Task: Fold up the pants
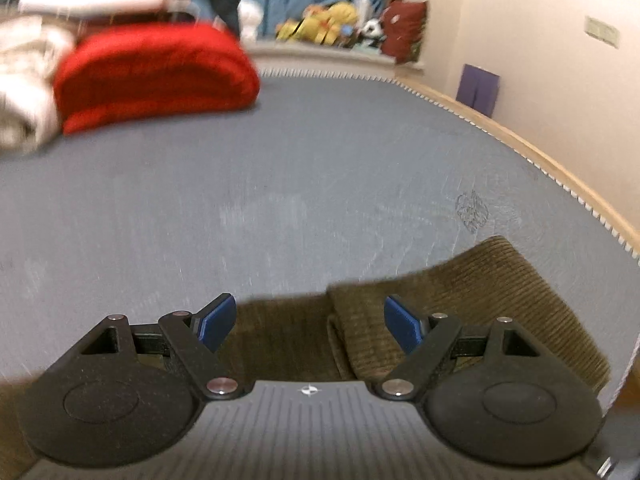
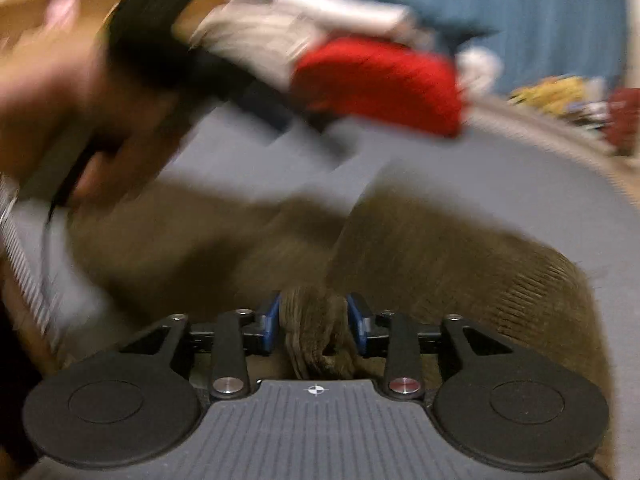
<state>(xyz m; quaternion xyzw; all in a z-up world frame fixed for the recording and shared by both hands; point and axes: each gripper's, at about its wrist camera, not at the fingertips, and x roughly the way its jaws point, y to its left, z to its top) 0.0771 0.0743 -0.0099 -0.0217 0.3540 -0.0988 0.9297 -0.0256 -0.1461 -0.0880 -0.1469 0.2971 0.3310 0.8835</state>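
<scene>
1. Your left gripper [image 1: 308, 322] hangs wide apart over the olive-brown corduroy pants [image 1: 460, 300] lying on the grey surface [image 1: 280, 184].
2. Your right gripper [image 2: 314, 322] pinches a bunched fold of them.

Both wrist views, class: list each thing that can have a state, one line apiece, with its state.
left gripper: open, over the fabric, gripping nothing.
right gripper: shut on a bunched fold of the pants.
brown corduroy pants: lying on the grey surface, partly folded over.
red blanket: folded, resting at the far side.
</scene>
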